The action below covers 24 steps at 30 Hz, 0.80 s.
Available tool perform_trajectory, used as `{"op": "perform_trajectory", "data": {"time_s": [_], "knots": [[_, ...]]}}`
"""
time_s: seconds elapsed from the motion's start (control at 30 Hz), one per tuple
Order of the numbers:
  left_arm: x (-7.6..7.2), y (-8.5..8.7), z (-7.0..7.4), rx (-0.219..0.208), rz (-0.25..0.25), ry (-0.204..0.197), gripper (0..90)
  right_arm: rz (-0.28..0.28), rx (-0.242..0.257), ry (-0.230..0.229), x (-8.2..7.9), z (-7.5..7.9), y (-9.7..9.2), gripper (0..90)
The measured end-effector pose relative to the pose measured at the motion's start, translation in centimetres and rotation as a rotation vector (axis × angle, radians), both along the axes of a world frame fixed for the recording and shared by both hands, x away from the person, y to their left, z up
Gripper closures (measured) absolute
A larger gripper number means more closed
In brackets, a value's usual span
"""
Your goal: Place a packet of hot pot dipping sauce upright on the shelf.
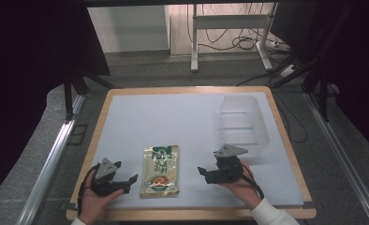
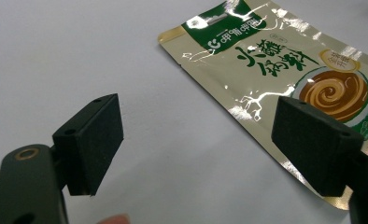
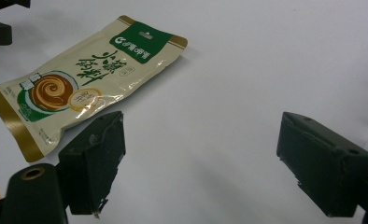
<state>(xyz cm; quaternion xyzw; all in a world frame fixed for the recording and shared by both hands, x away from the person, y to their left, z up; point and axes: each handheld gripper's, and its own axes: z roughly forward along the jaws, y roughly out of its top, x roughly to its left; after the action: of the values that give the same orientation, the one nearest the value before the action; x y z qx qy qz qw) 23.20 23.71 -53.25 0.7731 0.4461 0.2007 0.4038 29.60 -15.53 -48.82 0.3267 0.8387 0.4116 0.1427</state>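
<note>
Down at the near edge, the left gripper [image 1: 121, 180] sits with its jaws spread wide, nothing between them, and the right gripper [image 1: 205, 172] is just as released and empty. Flat on the white table [image 1: 182, 122] between the two lies the food pouch [image 1: 160, 170], just right of the left gripper and a little farther from the right one, long axis running away from the person, green header at the far end. The left gripper view brings the pouch [image 2: 285, 74] close, its glossy face catching glare beyond the right-hand jaw. The right gripper view shows the pouch [image 3: 79, 88] ahead and to the left, swirl picture plain. Farther off, beyond the right gripper, stands a clear plastic bin [image 1: 243, 124], well apart from the pouch.
</note>
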Motion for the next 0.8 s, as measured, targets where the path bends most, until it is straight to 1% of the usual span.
{"op": "perform_trajectory", "data": {"time_s": [0.1, 0.27, 0.3, 0.33, 0.37, 0.4, 0.43, 0.47, 0.53, 0.67, 0.8], "knots": [[0.0, -0.1, 0.0, 0.001, 0.002, -0.001, 16.8, 0.026, 0.002, 0.002, -0.1, 0.0, 0.2, 15.9], [0.0, -0.1, 0.0, 0.003, -0.001, -0.001, 16.8, 0.048, 0.010, 0.000, 0.0, 0.5, 0.4, 16.6], [0.0, 0.0, 0.1, -0.001, 0.001, -0.003, 16.8, 0.054, 0.009, -0.009, 0.2, 0.8, 0.4, 16.9], [-0.1, 0.1, 0.2, -0.005, 0.002, -0.006, 16.8, 0.061, 0.008, -0.017, 0.3, 1.4, 0.5, 17.2], [-0.1, 0.1, 0.2, -0.005, 0.002, -0.006, 16.8, 0.061, 0.008, -0.017, 0.3, 1.4, 0.5, 17.2], [-0.1, 0.1, 0.2, -0.006, 0.004, -0.007, 16.8, 0.070, 0.014, -0.021, 0.5, 2.1, 0.6, 18.5], [-0.1, 0.1, 0.2, -0.007, 0.005, -0.007, 16.8, 0.070, 0.014, -0.021, 0.5, 2.1, 0.6, 18.5], [-0.1, 0.1, 0.2, -0.007, 0.005, -0.006, 16.8, 0.072, 0.022, -0.030, 0.5, 2.5, 0.7, 19.0], [-0.2, 0.0, 0.2, -0.008, 0.003, -0.006, 16.8, 0.085, 0.029, -0.028, 0.8, 3.4, 1.1, 19.1], [-0.2, 0.0, 0.2, -0.009, 0.003, -0.006, 16.8, 0.094, 0.035, -0.028, 1.1, 4.1, 1.5, 19.0], [-0.1, 0.1, 0.1, -0.006, 0.006, -0.001, 16.8, 0.085, 0.033, -0.037, 1.7, 4.9, 1.5, 18.6]]}}
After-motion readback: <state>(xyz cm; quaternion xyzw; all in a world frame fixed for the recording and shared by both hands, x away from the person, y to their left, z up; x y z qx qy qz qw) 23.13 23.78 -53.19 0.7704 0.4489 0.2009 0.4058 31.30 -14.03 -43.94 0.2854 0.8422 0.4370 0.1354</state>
